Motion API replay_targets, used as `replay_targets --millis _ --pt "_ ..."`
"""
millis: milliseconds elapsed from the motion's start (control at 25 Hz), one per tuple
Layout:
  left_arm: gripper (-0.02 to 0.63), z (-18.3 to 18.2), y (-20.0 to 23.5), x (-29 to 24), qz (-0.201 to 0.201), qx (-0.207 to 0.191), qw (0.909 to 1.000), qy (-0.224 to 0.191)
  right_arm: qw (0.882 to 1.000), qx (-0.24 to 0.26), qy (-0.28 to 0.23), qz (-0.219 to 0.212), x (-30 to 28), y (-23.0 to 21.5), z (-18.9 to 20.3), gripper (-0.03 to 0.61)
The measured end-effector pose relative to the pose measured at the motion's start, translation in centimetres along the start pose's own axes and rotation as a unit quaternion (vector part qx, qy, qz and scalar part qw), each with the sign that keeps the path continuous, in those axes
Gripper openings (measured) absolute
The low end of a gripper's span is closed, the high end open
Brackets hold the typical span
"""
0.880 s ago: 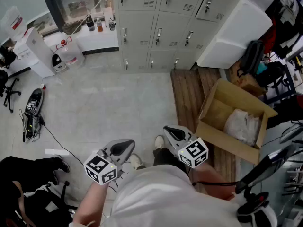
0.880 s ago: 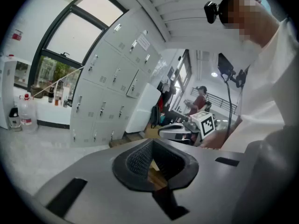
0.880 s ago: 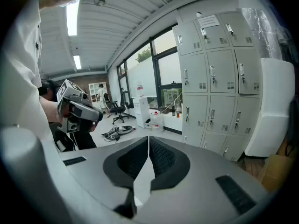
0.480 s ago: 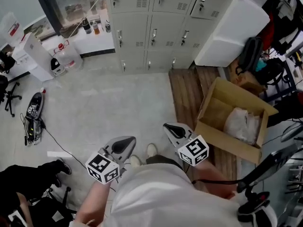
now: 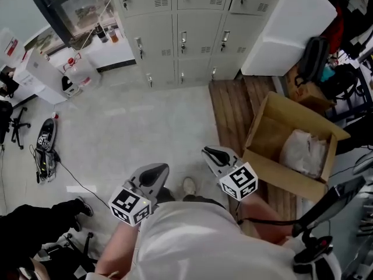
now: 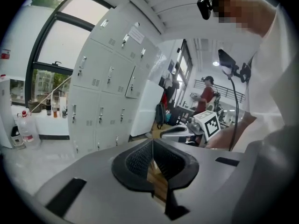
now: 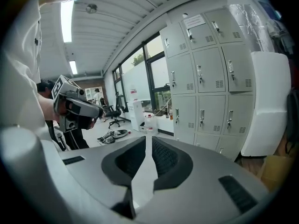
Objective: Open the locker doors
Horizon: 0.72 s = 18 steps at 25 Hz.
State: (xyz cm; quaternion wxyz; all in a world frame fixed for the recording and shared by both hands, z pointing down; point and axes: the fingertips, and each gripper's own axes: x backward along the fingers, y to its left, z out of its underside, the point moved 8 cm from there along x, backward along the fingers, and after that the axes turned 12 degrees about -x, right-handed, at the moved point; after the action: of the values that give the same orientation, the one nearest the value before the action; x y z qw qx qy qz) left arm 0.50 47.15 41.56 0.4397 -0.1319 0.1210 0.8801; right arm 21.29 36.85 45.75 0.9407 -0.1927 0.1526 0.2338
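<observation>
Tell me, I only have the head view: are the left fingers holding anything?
Observer: No. The left gripper view shows the left gripper shut, fingers together, nothing in them.
Operator: And the right one?
Observer: The right gripper is shut too, with nothing between its fingers.
Operator: Are any upper lockers open? They're cut off for me.
Observer: No. In the right gripper view the upper lockers that show are all closed.

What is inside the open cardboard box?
A crumpled pale plastic bag lies in the cardboard box; the bag's contents and the box floor under it are covered.
</observation>
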Motion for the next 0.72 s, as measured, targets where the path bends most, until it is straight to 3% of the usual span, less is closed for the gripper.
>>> replay_targets --millis 280,440,720 --pt "0.014 -0.8 4.7 -2.9 0.011 0.013 0.9999 -0.005 1.0 -0.014 0.003 0.023 -3.4 -3.7 -1.5 0.025" --pt "0.012 -1.0 10.2 -4.4 0.021 0.021 0.9995 -0.011 0.999 -0.017 0.005 0.04 -7.8 -5.4 -3.7 0.025" --pt "0.011 -4.0 21.5 -6.0 0.076 0.012 0.9969 -0.013 0.997 -0.009 0.009 0.074 -16.4 -7.7 -10.3 0.025"
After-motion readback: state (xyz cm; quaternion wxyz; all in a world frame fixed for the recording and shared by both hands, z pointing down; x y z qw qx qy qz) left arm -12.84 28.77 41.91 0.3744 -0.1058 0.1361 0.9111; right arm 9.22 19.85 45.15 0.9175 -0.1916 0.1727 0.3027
